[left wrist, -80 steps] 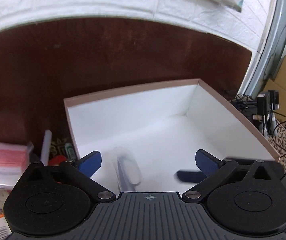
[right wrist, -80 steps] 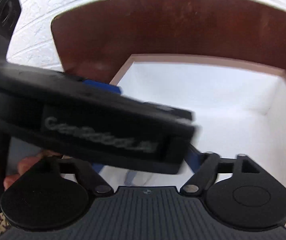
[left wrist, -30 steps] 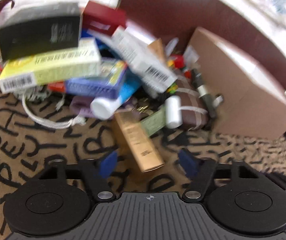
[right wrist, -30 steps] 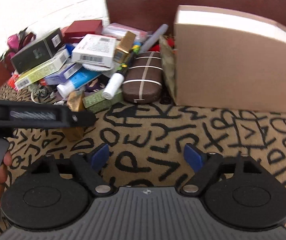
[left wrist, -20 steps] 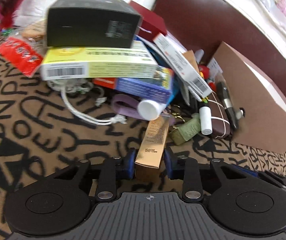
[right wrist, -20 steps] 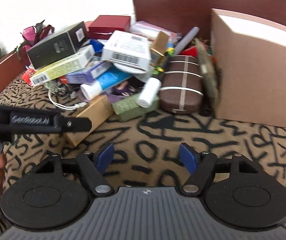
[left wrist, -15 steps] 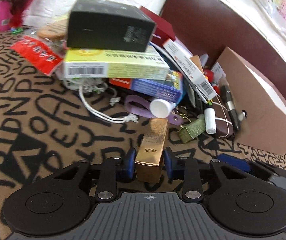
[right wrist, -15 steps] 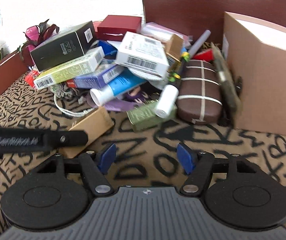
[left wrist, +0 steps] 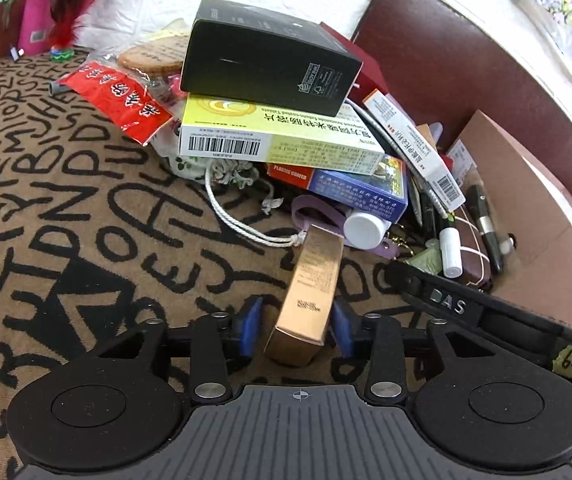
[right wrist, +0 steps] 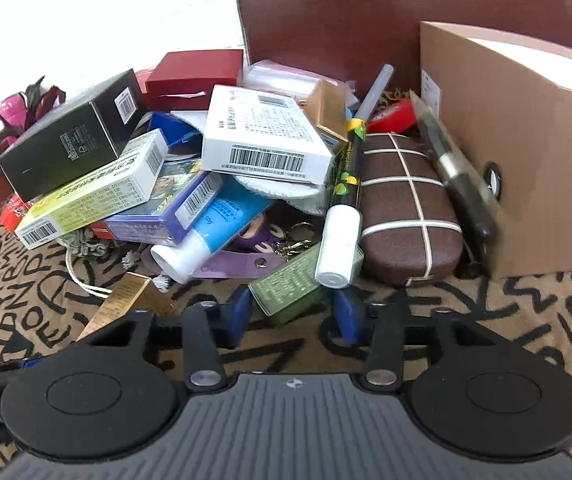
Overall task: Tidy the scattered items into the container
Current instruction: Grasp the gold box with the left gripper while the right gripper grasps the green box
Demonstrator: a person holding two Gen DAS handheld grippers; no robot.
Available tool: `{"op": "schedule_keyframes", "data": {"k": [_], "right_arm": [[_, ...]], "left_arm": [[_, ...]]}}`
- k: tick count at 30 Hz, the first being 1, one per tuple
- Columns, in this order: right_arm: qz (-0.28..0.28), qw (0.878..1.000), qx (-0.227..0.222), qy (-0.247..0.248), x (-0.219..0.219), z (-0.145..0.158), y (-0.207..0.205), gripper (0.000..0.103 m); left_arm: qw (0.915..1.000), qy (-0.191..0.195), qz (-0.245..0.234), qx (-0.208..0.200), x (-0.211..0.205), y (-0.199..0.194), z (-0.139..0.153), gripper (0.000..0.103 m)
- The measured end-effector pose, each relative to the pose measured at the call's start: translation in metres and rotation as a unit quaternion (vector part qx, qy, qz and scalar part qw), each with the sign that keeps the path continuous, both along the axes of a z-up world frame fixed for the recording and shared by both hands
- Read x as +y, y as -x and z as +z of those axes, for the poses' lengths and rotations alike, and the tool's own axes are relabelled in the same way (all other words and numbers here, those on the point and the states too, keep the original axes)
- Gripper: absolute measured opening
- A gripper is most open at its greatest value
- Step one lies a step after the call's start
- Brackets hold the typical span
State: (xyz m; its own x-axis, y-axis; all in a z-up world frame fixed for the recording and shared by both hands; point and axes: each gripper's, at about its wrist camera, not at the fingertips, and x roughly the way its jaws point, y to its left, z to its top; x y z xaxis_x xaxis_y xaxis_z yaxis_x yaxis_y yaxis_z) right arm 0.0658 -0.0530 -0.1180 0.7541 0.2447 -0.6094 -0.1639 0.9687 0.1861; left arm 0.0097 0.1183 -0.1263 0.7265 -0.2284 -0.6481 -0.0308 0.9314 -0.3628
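I had the left gripper [left wrist: 297, 322] pinching the slim gold carton [left wrist: 306, 296], right gripper [right wrist: 292, 312] spread around the small green box [right wrist: 288, 288]; lifting the carton straight up seemed safest to avoid nudging the pile.

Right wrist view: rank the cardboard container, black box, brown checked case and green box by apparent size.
1. cardboard container
2. black box and brown checked case: they look alike, and the box lies farther off, so unranked
3. green box, smallest though nearest

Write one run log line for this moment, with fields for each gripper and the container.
left gripper: shut on gold box | right gripper: open around green box | cardboard container: right of pile
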Motion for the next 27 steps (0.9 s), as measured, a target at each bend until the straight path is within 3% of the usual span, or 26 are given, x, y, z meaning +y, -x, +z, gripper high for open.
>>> {"op": "schedule_keyframes", "data": {"k": [4, 6, 8, 18, 19, 20, 22, 23, 27], "right_arm": [[0.012, 1.0, 0.008, 0.002, -0.008, 0.003, 0.014, 0.027], [0.016, 1.0, 0.014, -0.004, -0.014, 0.003, 0.023, 0.026], [0.022, 1.0, 0.019, -0.01, -0.022, 0.004, 0.032, 0.025], [0.083, 0.995, 0.049, -0.009, -0.041, 0.02, 0.098, 0.025], [0.084, 0.995, 0.054, -0.008, -0.043, 0.019, 0.105, 0.026], [0.086, 0.995, 0.059, -0.007, -0.044, 0.018, 0.111, 0.026], [0.082, 0.995, 0.06, -0.004, -0.046, 0.017, 0.118, 0.027], [0.081, 0.995, 0.057, -0.003, -0.046, 0.018, 0.119, 0.027], [0.075, 0.996, 0.04, 0.001, -0.043, 0.023, 0.115, 0.041]], "left_arm": [[0.9999, -0.01, -0.005, 0.002, -0.004, 0.0, 0.0, 0.052], [0.9997, -0.018, -0.013, 0.008, -0.007, 0.002, 0.0, 0.032], [0.9995, -0.025, -0.016, 0.011, -0.01, 0.004, 0.001, 0.023], [0.9961, -0.041, -0.073, 0.025, -0.031, 0.047, 0.006, 0.021], [0.9961, -0.04, -0.075, 0.026, -0.032, 0.053, 0.006, 0.023], [0.9962, -0.038, -0.074, 0.026, -0.032, 0.058, 0.006, 0.039], [0.9971, -0.034, -0.065, 0.021, -0.032, 0.063, 0.006, 0.05], [0.9974, -0.034, -0.061, 0.019, -0.032, 0.063, 0.006, 0.059], [0.9976, -0.036, -0.056, 0.017, -0.036, 0.054, 0.008, 0.068]]}}
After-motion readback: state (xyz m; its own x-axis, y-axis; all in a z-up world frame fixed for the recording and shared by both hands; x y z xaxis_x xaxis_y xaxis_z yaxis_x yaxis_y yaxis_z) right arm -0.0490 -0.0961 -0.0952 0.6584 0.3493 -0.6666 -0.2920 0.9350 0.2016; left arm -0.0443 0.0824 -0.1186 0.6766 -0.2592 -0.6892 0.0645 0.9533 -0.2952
